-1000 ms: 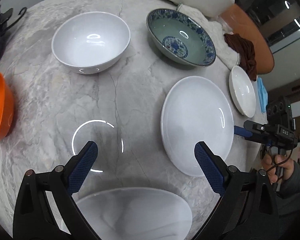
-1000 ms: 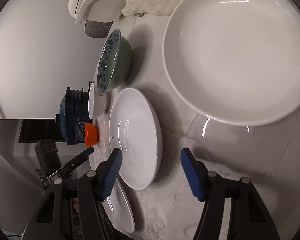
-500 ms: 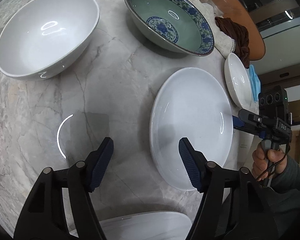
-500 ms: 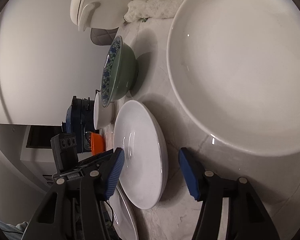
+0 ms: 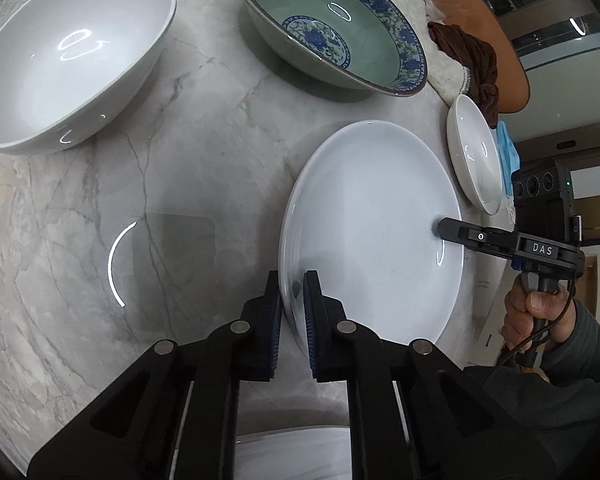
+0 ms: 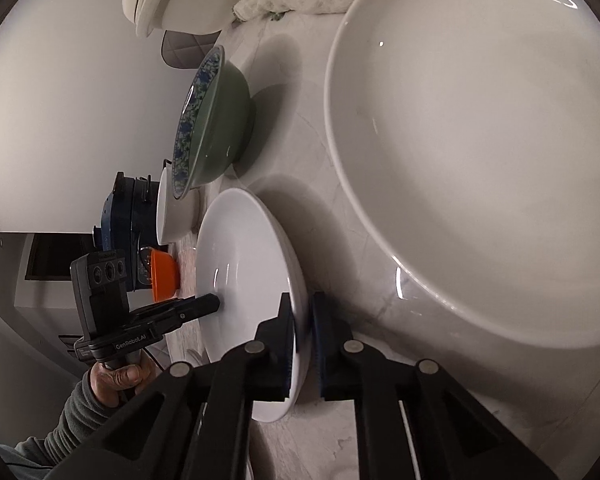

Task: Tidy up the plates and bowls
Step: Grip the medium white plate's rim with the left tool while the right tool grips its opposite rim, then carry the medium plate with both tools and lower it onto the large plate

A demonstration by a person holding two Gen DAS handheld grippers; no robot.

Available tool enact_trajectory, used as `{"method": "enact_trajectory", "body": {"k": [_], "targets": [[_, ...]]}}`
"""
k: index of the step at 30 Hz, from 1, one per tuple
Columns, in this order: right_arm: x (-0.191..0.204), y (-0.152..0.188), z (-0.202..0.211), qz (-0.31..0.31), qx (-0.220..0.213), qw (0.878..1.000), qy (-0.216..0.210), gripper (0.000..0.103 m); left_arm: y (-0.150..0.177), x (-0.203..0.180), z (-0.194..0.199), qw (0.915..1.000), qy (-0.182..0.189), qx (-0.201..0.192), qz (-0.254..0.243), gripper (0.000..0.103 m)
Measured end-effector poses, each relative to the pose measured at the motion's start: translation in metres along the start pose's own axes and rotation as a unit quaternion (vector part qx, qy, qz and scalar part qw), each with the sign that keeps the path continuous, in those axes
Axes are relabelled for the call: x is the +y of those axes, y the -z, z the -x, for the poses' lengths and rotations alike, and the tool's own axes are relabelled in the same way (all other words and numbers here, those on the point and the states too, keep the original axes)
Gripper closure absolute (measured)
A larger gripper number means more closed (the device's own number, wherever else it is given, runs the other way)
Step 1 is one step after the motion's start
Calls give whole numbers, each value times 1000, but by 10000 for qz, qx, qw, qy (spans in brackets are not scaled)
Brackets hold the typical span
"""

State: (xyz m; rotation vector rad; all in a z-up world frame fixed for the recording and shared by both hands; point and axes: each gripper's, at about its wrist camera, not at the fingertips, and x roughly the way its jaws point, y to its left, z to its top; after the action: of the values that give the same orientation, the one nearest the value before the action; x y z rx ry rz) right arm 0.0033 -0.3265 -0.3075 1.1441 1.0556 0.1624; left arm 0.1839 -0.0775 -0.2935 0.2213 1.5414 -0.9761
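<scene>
Left gripper [image 5: 292, 300] clamped on near rim of white plate [image 5: 372, 232]. Right gripper [image 6: 300, 324] pinching the opposite rim, across from left. Plate on marble table [image 5: 180, 160], between both grippers. Blue-patterned bowl [image 5: 332, 28] and white bowl [image 5: 68, 52] farther ahead of left gripper.

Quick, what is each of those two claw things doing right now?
Left gripper: fingers closed on the near rim of the white plate.
Right gripper: fingers closed on the opposite rim of the same plate.
</scene>
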Motion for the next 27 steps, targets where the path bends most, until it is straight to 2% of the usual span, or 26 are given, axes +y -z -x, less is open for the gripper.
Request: {"method": "enact_trajectory", "body": {"k": [7, 22, 27], "targets": [[3, -2, -1, -86, 37, 9999, 83, 92, 2, -2, 3, 9998, -200, -45, 70, 95], [7, -4, -1, -65, 56, 9998, 170, 92, 5, -3, 2, 9998, -155, -47, 145, 95], [18, -4, 4, -8, 58, 9998, 166, 92, 13, -6, 20, 9996, -123, -190, 190, 95]]}}
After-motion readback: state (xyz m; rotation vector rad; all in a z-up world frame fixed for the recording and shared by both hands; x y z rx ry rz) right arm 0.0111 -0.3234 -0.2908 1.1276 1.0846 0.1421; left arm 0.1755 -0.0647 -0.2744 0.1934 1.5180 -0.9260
